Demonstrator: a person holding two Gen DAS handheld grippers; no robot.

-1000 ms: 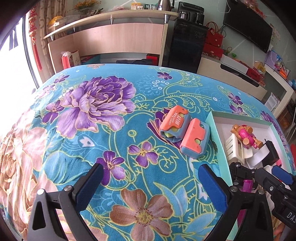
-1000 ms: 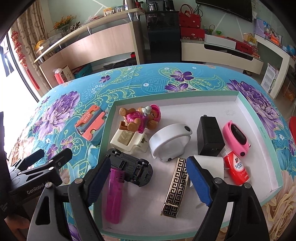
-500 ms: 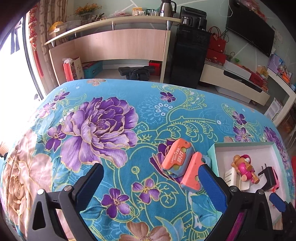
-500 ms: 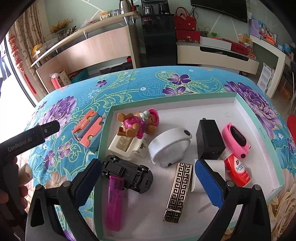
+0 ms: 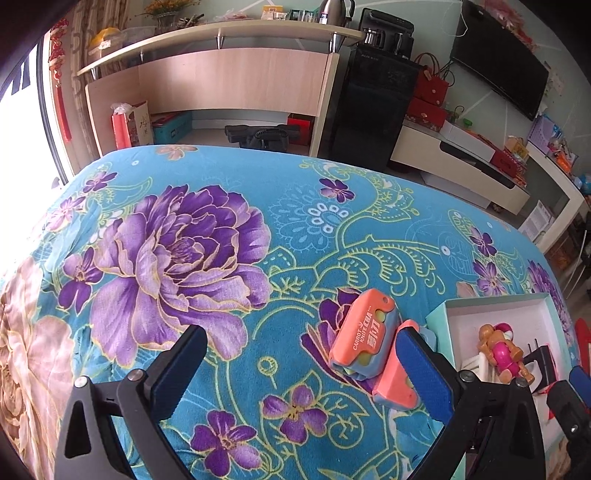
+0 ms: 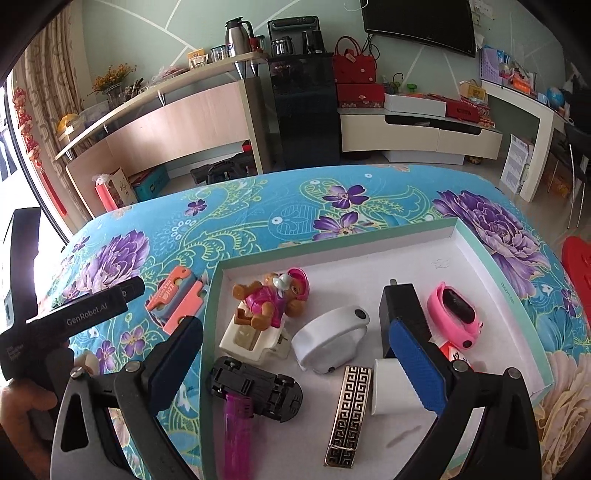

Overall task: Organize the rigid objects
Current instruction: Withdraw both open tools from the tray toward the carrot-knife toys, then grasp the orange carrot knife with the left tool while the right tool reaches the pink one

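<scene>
1. Judging progress: most items already lie in the tray (image 6: 517,306): a toy dog (image 6: 273,299) on a cream plug (image 6: 251,338), a black car (image 6: 258,387) upside down, a purple lighter (image 6: 238,424), a white band (image 6: 328,341), a patterned lighter (image 6: 349,410), a black adapter (image 6: 400,314), a pink gadget (image 6: 456,314), a white cup (image 6: 391,387).
2. Left outside, it seems, is only the knife (image 5: 364,334), orange and blue, plus its twin (image 5: 393,373), lying on the blanket (image 5: 221,206) just beside the tray's left wall.
3. Left gripper (image 5: 301,373) hangs above the blanket, fingers wide and empty, its right finger overlapping the knives in view.
4. Right gripper (image 6: 295,369) hovers over the tray's near half, fingers wide, holding nothing.
5. Underneath is a teal blanket with purple flowers; beyond it a wooden counter (image 5: 236,79), a black dispenser (image 6: 304,107), a TV (image 6: 417,22) and a low cabinet (image 6: 421,138).
</scene>
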